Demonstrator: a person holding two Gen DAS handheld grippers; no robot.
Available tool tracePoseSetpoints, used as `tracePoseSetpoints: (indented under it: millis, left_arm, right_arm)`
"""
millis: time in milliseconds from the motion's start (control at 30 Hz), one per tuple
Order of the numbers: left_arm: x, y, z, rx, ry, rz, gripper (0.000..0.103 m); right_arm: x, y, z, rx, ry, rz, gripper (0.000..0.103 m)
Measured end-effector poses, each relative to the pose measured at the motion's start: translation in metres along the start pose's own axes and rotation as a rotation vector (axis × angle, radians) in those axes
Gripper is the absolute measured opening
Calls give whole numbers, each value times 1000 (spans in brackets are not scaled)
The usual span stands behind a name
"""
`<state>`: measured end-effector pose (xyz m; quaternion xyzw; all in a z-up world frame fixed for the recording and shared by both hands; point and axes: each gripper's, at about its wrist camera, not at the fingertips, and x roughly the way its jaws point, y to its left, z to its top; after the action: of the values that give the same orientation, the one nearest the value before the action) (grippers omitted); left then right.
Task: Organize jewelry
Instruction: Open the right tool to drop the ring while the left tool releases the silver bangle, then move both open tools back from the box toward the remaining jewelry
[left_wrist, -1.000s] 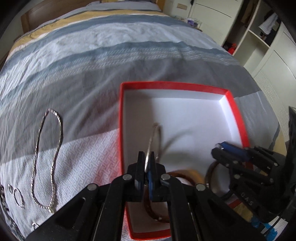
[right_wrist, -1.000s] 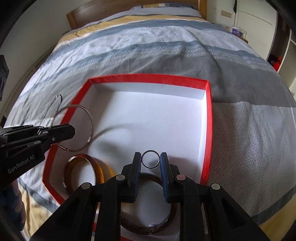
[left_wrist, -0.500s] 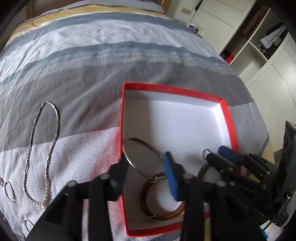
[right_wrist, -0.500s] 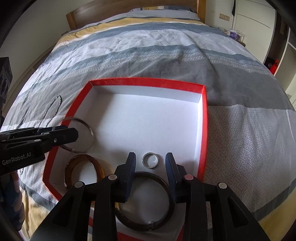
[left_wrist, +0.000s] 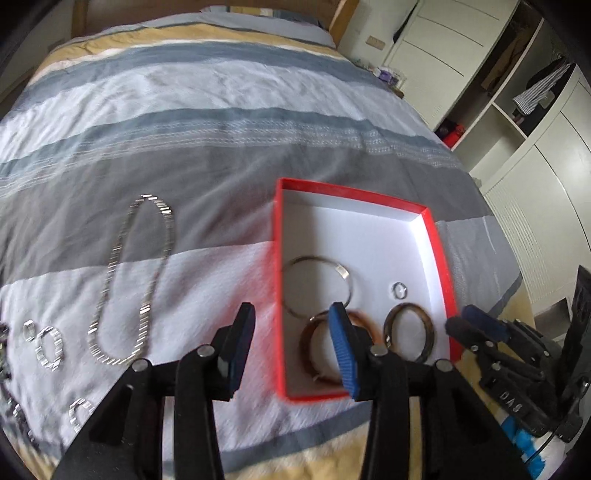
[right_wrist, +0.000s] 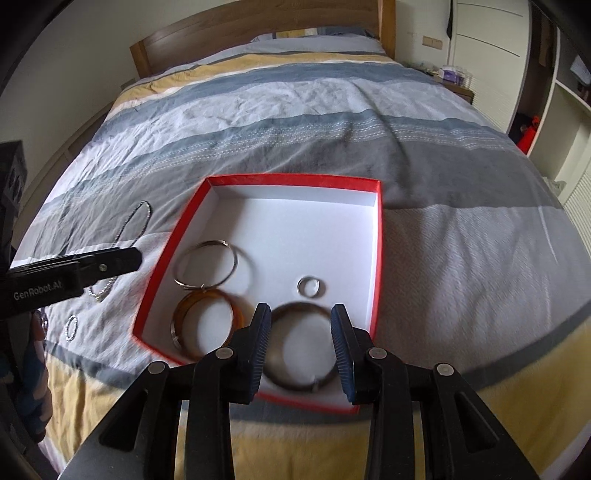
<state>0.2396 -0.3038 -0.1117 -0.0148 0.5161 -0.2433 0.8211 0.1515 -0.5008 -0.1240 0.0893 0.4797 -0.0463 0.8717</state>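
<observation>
Four pieces of jewelry are seen inside a red box on a striped bedspread, with both grippers spread wide and empty

At the centre of the right wrist frame a thin silver bangle, an amber bangle, a dark brown bangle and a small silver ring are laid on the box's white floor; the right gripper is held just above the dark bangle, while the left gripper is poised over the box's left wall, lower centre of the left wrist frame. A silver chain necklace and small silver rings are left on the bedspread at the left of that frame, well apart from the box
</observation>
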Motion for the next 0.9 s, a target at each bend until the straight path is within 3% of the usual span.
tracePoseSetpoints:
  millis: [333, 500, 900]
  left_arm:
    - [-100, 44, -46, -14, -41, 94, 40]
    - [-157, 63, -64, -20, -61, 179, 47]
    - [-255, 109, -110, -66, -90, 320, 51]
  right_arm:
    - [-70, 38, -24, 3, -25, -9, 34]
    - [-117, 63, -33, 6, -46, -6, 35]
    - [-175, 120, -56, -14, -45, 27, 39]
